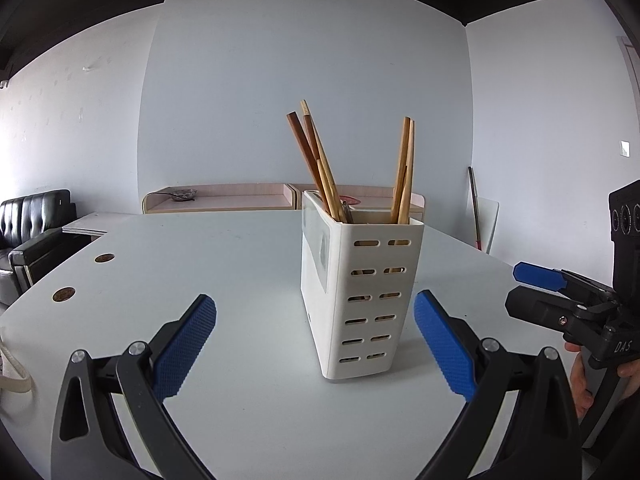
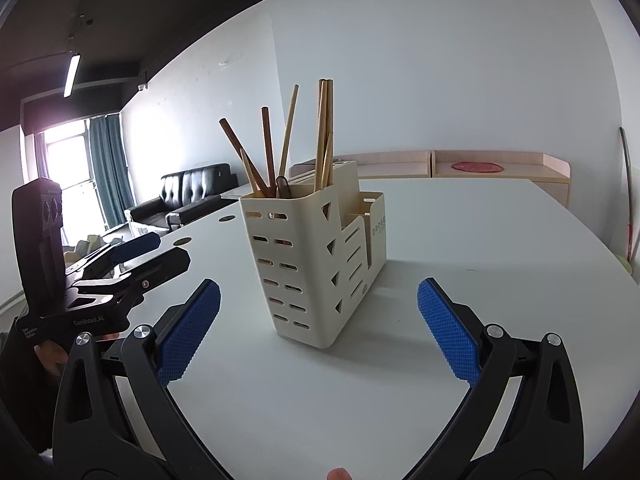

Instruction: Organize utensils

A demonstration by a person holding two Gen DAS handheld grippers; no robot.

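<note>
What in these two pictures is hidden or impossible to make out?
- Lower ends of the wooden chopsticks: both views, hidden inside the white slotted plastic utensil holder.
- Dark metal utensil in the holder: right wrist view, only its top shows.
- Small print on the holder's low side compartment: right wrist view, too small.

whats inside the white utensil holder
Wooden chopsticks and darker brown ones stand in the utensil holder; their lower ends are hidden by its walls.
</note>
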